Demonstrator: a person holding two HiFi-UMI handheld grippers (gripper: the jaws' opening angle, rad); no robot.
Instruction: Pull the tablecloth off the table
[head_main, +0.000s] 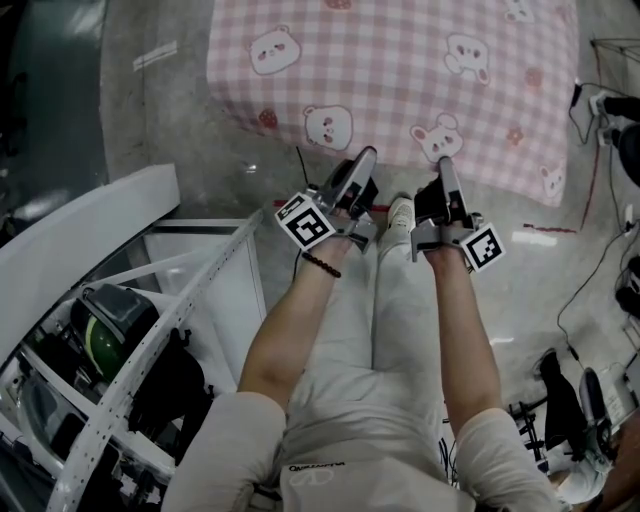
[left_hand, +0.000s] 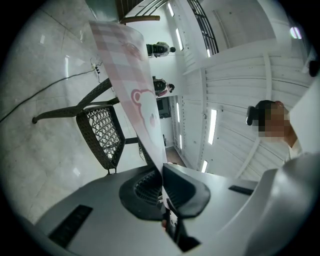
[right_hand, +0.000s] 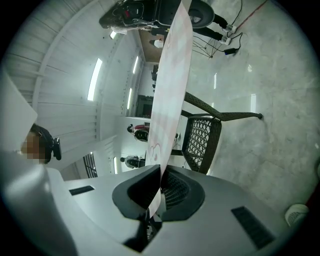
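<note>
A pink checked tablecloth (head_main: 400, 70) printed with bears and rabbits stretches away from me above the grey floor. My left gripper (head_main: 362, 168) is shut on its near edge at the left, and my right gripper (head_main: 441, 172) is shut on the same edge a little to the right. Seen from the left gripper (left_hand: 163, 187), the tablecloth (left_hand: 132, 80) rises edge-on as a thin sheet pinched between the dark pads. The right gripper (right_hand: 160, 187) holds the tablecloth (right_hand: 167, 85) the same way. The table itself is hidden under the cloth.
A white metal frame (head_main: 150, 330) with perforated bars stands at my left. Cables and dark gear (head_main: 610, 110) lie on the floor at the right. A woven dark chair (left_hand: 102, 132) stands beyond the cloth, the same chair (right_hand: 200, 137) in the right gripper view.
</note>
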